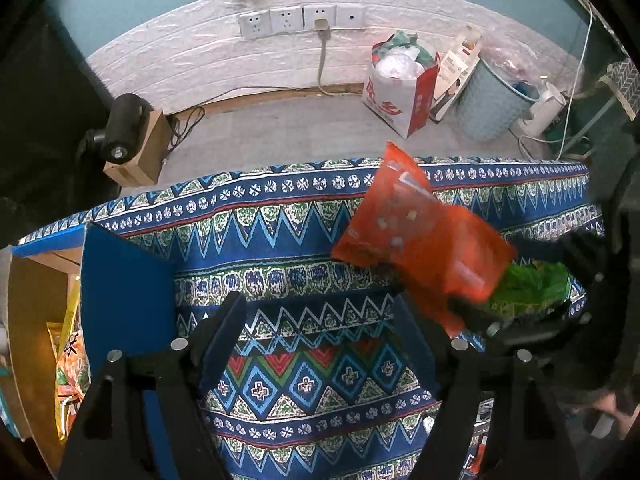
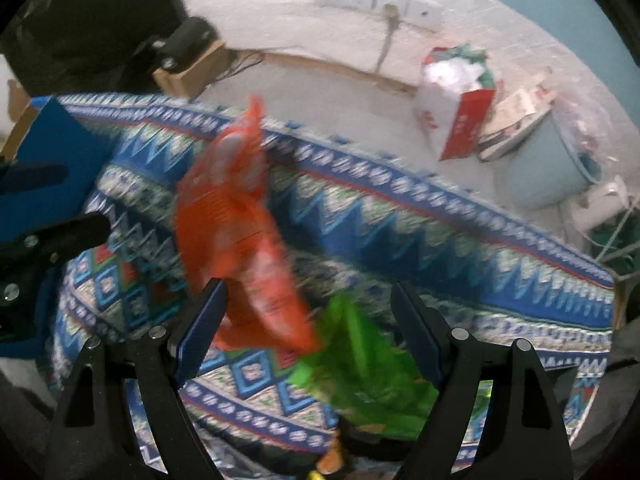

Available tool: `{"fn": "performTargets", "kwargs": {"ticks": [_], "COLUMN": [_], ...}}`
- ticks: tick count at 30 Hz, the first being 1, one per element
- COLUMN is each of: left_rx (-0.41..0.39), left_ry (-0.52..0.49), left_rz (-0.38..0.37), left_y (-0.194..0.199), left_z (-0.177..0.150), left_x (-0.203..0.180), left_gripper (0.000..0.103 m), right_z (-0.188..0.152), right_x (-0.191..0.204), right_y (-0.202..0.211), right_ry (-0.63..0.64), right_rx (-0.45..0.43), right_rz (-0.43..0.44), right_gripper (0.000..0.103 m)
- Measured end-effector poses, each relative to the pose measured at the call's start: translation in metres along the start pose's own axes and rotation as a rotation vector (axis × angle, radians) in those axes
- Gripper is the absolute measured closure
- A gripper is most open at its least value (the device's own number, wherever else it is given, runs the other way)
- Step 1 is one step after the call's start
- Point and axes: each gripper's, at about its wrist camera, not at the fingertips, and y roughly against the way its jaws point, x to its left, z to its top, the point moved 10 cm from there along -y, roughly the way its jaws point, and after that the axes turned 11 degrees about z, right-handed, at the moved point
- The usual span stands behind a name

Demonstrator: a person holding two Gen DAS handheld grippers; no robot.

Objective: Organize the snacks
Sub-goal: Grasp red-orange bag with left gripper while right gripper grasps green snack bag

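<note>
The orange crinkly plastic snack packet [image 1: 420, 240] is up off the bench [image 1: 280, 240], which is covered with a blue patterned woven cloth, and it hangs tilted in the air ahead of the right tongs [image 2: 308, 320]; below it and nearer that camera lies a bright green crumpled plastic snack packet [image 2: 360, 364]. The right wrist view is badly blurred, so although the two blue-padded fingers stand wide apart, I cannot tell what carries the orange packet there: it may be loose against the left finger, or falling. The left tongs [image 1: 320, 320] are plainly spread apart with nothing between them, hovering over bare cloth. To the left stands an open cardboard box with a blue flap [image 1: 124, 284], and yellow and orange snack bags [image 1: 70, 360] show inside it, so that box looks like the likely destination, though this is a guess. Both packets look light, thin-skinned and air-puffed, judging by how the orange one flares and creases; such film is slippery and gives way under pressure, and the contents are probably brittle. The safest hold is likely on the flat sealed edge or a top corner, where the film is doubled and nothing inside gets crushed, with the fingers closed gently. A pinch across the puffed middle risks the bag squirting out or bursting. Being so light, either packet could swing or flutter free if moved quickly.
</note>
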Motion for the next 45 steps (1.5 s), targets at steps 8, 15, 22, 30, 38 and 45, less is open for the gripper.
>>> {"fn": "performTargets", "kwargs": {"ticks": [8,15,22,30,38,45], "left_rx": [0.019,0.036,0.056,0.081,0.107,0.113], "left_ry": [0.02,0.049,0.027,0.034,0.055,0.165], "left_rz": [-0.004,-0.035,-0.055,-0.074,-0.1,-0.136], "left_y": [-0.001,0.0,-0.004,-0.009,-0.016,-0.016], "left_z": [-0.004,-0.003,-0.008,-0.011,-0.014,-0.003], "left_x": [0.002,-0.004,-0.021,-0.03,-0.038,-0.045], "left_gripper": [0.026,0.025,0.025,0.025,0.025,0.022], "right_z": [-0.019,-0.015,-0.022,-0.057,-0.068,-0.07], "right_x": [0.03,0.014,-0.032,-0.038,-0.045,-0.064], "right_y": [-0.014,0.023,0.041,0.023,0.005,-0.01], "right_ry": [0.048,0.044,0.026,0.219,0.252,0.187], "right_rx": [0.048,-0.011,-0.005,0.139,0.199,0.226], "right_rz": [0.033,0.004,-0.023,-0.023,-0.044,-0.037], "right_gripper": [0.019,0.019,0.019,0.019,0.018,0.043]}}
